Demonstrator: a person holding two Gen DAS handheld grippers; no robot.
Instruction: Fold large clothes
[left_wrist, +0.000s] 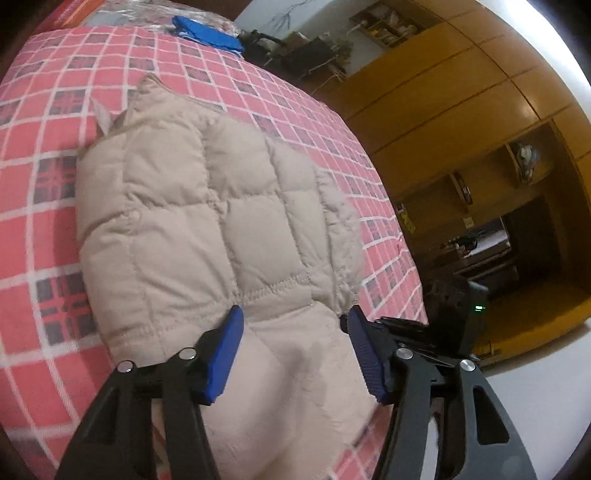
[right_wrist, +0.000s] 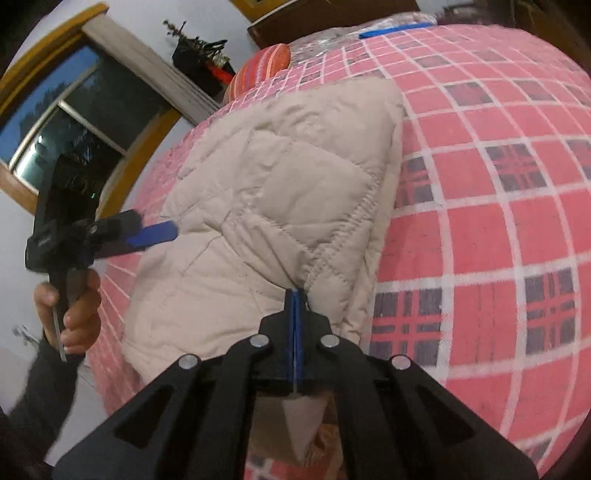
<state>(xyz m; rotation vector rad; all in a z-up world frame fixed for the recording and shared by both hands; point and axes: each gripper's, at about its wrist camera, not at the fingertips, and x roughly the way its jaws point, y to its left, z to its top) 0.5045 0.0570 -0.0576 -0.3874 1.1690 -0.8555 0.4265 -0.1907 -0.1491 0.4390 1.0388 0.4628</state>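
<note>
A beige quilted puffer jacket lies folded on the red plaid bed sheet. My left gripper is open, and its blue pads straddle the near end of the jacket from above. In the right wrist view the jacket bunches toward my right gripper, which is shut on a pinch of its near edge; a fold of fabric hangs below the jaws. The left gripper, held by a hand, sits at the jacket's left edge.
A blue folded item lies at the far end of the bed next to clear plastic. An orange striped pillow is at the head. A wooden wardrobe stands past the bed's right edge and a window is on the other wall.
</note>
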